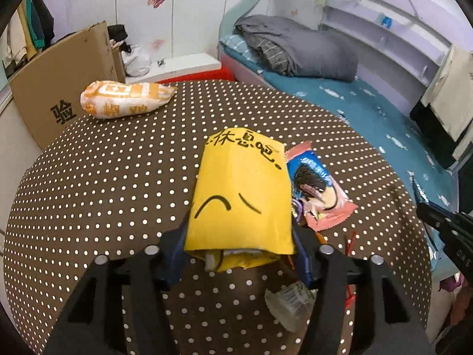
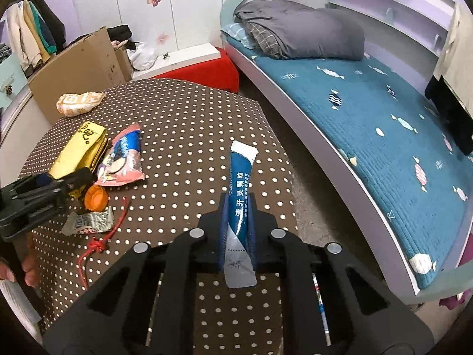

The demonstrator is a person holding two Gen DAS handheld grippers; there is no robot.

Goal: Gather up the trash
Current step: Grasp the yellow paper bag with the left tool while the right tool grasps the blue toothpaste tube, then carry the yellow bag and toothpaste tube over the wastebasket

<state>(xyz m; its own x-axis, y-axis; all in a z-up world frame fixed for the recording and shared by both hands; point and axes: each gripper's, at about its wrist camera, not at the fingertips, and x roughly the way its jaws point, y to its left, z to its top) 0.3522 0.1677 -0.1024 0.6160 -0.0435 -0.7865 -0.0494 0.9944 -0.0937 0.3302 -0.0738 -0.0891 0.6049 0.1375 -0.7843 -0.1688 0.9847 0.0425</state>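
Our right gripper (image 2: 238,222) is clamped on a blue sachet (image 2: 240,204) above the dotted table (image 2: 192,124). Our left gripper (image 1: 239,230) grips a yellow bag (image 1: 241,195) on both sides; it lies on the table beside a pink wrapper (image 1: 319,195).

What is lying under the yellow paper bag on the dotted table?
The yellow paper bag partly covers a pink and blue snack wrapper. An orange piece sits at its near end. Anything directly beneath the bag is hidden.
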